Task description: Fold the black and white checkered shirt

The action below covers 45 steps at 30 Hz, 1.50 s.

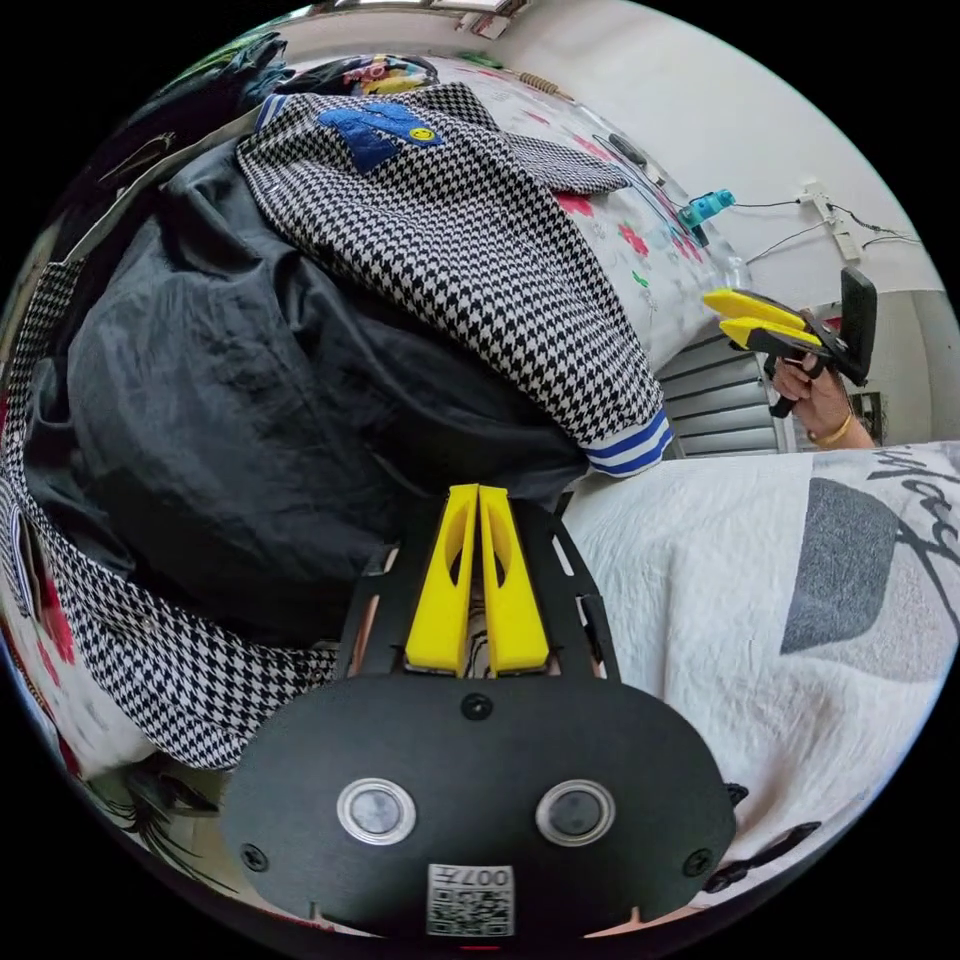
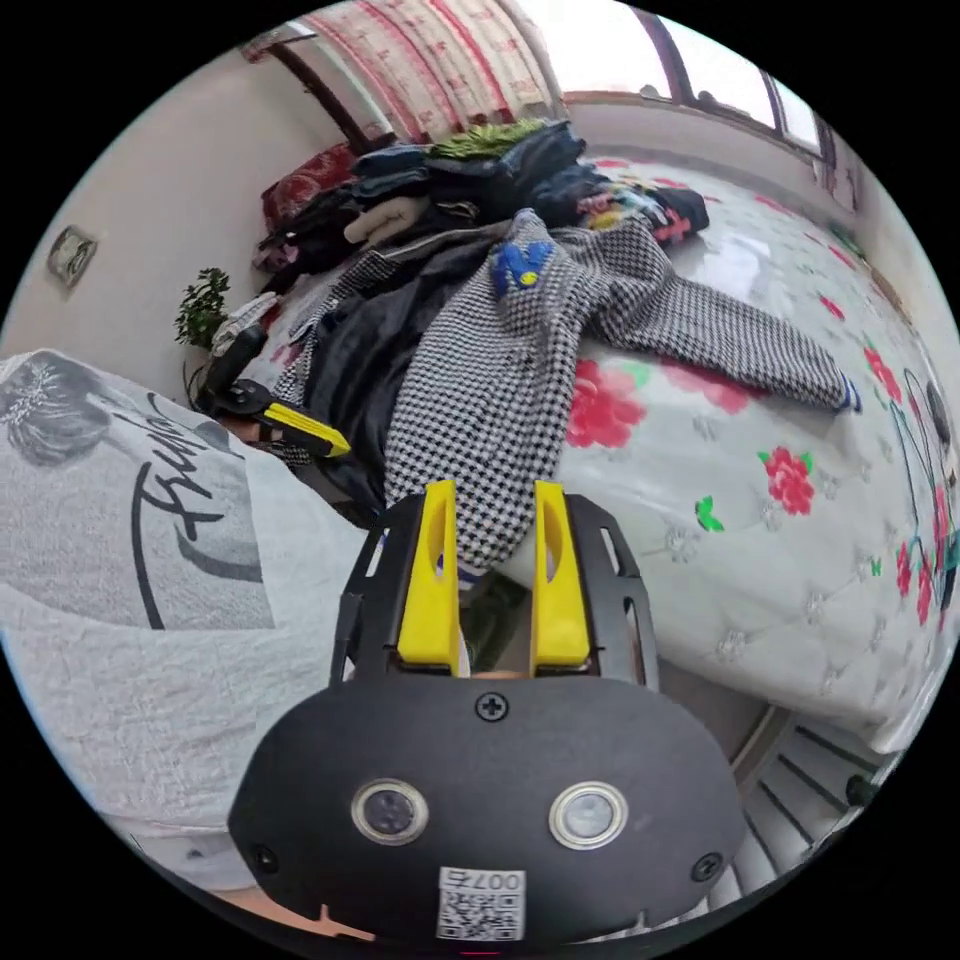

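Observation:
The black and white checkered shirt (image 1: 480, 250) lies spread on the bed, opened so its black lining (image 1: 250, 400) faces up. It has a blue patch (image 1: 385, 125) and a blue-striped cuff (image 1: 630, 445). My left gripper (image 1: 478, 492) is shut, its tips at the lower edge of the lining; I cannot tell whether cloth is caught between them. In the right gripper view the shirt (image 2: 480, 400) drapes over the mattress edge with one sleeve (image 2: 740, 340) stretched right, and the left gripper (image 2: 340, 447) sits beside the lining. My right gripper (image 2: 490, 490) is open and off the shirt; it (image 1: 716, 312) hangs beside the bed.
A floral quilted mattress (image 2: 760, 500) carries the shirt. A heap of dark clothes (image 2: 470, 170) lies at its far end. The person's white printed top (image 2: 120, 560) is close on the left. A plant (image 2: 205, 305) stands by the wall, and a power strip (image 1: 830, 210) hangs there.

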Each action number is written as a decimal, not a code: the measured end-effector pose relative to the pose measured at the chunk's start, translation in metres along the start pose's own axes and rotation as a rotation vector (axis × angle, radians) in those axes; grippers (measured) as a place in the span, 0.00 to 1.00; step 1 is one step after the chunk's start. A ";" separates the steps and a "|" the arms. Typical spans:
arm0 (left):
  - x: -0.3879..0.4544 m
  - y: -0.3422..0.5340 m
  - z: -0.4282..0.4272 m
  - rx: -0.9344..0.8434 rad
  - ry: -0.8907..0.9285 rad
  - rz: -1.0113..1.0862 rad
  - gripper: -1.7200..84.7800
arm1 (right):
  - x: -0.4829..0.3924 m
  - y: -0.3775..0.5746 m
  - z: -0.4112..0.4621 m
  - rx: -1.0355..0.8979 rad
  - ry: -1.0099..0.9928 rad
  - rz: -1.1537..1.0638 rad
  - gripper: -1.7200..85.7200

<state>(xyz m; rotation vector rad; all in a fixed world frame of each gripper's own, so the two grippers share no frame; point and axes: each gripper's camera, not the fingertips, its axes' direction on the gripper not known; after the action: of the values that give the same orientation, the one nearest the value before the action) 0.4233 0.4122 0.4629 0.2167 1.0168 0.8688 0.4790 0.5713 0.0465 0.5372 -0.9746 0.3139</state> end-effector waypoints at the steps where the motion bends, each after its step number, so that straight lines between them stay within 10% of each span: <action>1: -0.002 0.000 -0.002 0.003 -0.002 -0.003 0.01 | -0.020 -0.020 0.009 -0.010 -0.019 -0.094 0.12; 11: -0.047 0.026 -0.045 0.102 0.065 -0.093 0.01 | -0.043 -0.096 0.112 -0.294 -0.087 -0.188 0.04; 19: -0.089 0.057 -0.081 0.259 0.222 -0.055 0.06 | 0.124 -0.094 0.023 0.495 -1.470 0.303 0.02; 27: -0.146 0.091 -0.095 0.331 0.512 -0.117 0.09 | 0.031 -0.108 0.084 -0.157 -0.626 0.167 0.06; 38: -0.141 0.126 -0.114 0.221 0.329 -0.144 0.09 | 0.055 -0.061 0.083 -0.237 -0.192 0.254 0.11; 45: -0.184 0.086 -0.186 0.324 0.110 -0.181 0.07 | 0.200 -0.096 0.019 0.195 -0.127 0.634 0.12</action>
<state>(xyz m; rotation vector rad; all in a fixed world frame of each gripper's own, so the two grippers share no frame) 0.1832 0.2954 0.5291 0.3476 1.2585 0.5531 0.6182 0.4839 0.1965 0.4152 -1.2332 0.9584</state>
